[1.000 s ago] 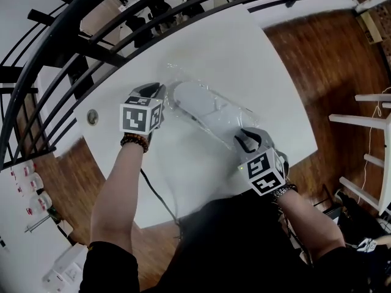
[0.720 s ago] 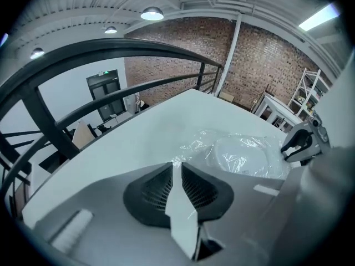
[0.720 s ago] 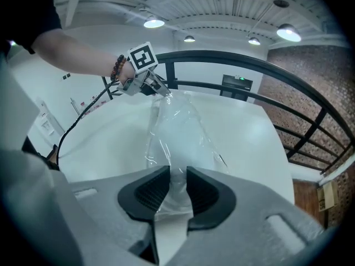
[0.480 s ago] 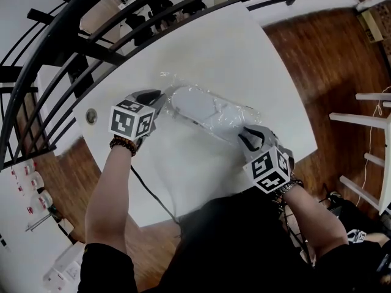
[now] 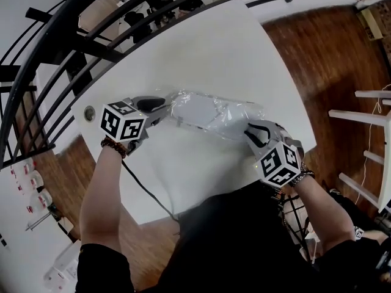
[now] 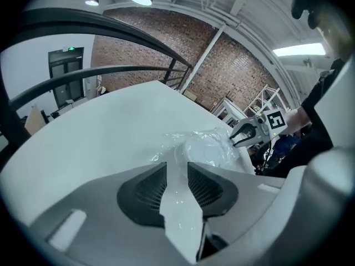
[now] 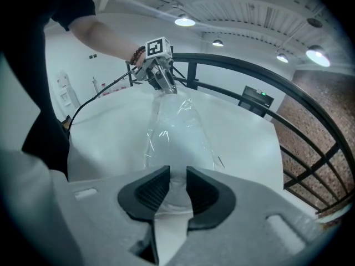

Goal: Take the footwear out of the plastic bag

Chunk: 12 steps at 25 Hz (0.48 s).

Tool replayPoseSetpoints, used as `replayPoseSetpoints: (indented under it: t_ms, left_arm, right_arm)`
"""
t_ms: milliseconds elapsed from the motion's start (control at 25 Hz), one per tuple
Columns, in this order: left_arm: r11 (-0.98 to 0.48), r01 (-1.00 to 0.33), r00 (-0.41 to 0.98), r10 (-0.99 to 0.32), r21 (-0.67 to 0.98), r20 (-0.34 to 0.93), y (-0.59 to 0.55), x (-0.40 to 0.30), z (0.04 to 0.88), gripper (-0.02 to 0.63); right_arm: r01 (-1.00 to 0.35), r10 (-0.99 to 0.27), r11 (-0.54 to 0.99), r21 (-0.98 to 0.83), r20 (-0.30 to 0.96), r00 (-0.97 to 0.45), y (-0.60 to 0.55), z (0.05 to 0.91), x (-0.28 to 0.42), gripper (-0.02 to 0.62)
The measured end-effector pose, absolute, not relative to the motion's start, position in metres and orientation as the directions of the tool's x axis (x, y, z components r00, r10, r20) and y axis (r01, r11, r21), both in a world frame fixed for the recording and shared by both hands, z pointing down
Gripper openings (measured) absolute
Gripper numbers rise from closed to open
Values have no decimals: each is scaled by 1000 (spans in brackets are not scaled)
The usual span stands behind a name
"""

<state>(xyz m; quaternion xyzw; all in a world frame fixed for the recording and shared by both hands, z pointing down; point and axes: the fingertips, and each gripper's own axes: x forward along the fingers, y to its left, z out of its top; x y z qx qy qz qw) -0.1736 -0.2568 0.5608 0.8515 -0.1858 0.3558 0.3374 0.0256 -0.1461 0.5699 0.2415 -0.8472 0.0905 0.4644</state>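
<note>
at either end of the clear plastic bag [image 5: 241,113], the right gripper [image 5: 252,130] jaws pinch it; the left gripper [image 5: 162,106] jaws, just opened, straddle loose film, so the white shoe [image 5: 195,110] may stay inside.

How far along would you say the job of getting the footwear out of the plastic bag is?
Done: nothing yet; the footwear lies inside the plastic bag on the table. In hand: the right gripper pinches one bag end; the left gripper, its jaws just opening, has the bag's film between them. Left: pulling the footwear out.
</note>
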Motion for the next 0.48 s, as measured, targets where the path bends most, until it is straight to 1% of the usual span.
replayPoseSetpoints:
  t_ms: [240,480]
  left_arm:
    - [-681,-487,727,32,547,686,-232,-172,559,137]
    - [-618,-447,768,106,647,632,-215,-173,560,147]
  right_arm:
    - [-415,-307,903,111,842,-443,-143,573,33,81]
    - [-384,-300,915,123,845,-443,-146,572,34,81]
